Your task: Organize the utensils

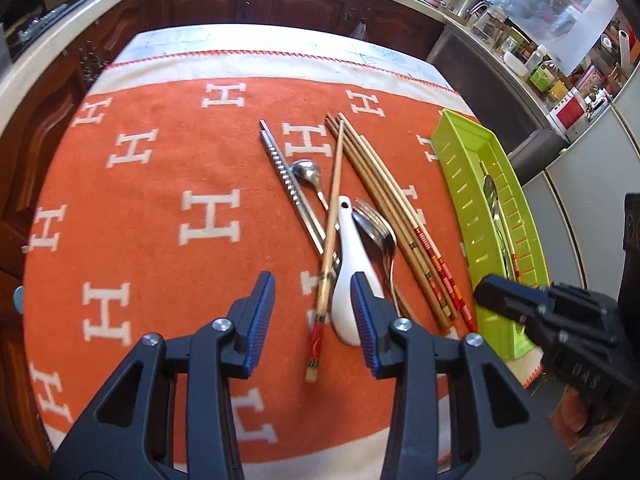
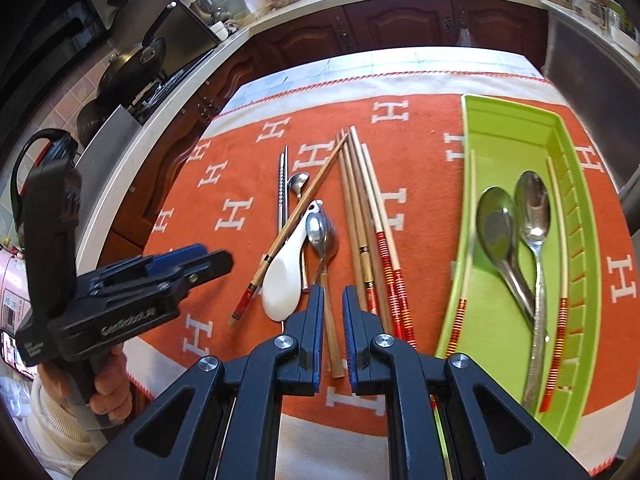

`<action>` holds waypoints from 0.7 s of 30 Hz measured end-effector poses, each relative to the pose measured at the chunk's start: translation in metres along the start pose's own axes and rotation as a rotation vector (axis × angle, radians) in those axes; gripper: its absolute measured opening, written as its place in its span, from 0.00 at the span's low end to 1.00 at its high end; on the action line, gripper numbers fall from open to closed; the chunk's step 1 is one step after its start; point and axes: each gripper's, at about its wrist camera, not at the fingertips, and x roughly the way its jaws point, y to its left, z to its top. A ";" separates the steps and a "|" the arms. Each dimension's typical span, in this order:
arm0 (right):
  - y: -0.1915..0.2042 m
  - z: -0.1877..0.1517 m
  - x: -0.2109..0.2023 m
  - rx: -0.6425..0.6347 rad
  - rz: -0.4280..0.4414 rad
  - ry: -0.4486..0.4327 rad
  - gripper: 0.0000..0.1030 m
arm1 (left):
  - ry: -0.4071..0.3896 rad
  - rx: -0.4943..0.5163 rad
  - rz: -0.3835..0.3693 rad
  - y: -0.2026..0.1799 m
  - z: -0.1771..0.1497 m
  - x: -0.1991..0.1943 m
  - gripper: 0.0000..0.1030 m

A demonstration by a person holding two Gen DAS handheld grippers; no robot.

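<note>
Left gripper (image 1: 314,312) half open, holding nothing, over loose chopstick (image 1: 329,248) and white spoon (image 1: 352,272). Both run lengthwise away from the jaws; chopstick probably between them. Right gripper (image 2: 333,320) nearly shut, empty. Green tray (image 2: 516,128) lies right.

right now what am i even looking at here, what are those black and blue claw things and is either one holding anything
They are two hand-held grippers, one in each of a person's hands, each with a camera looking along its fingers. One picture is from the left gripper, the other from the right gripper. Neither holds anything: the left is open above a white ceramic spoon, the right nearly shut. On the orange cloth lie chopsticks and metal spoons. The green tray already holds two spoons and two chopsticks.
</note>
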 end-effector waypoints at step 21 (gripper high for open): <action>-0.002 0.015 0.046 0.005 0.022 0.056 0.09 | 0.026 0.119 0.024 -0.026 0.045 0.073 0.06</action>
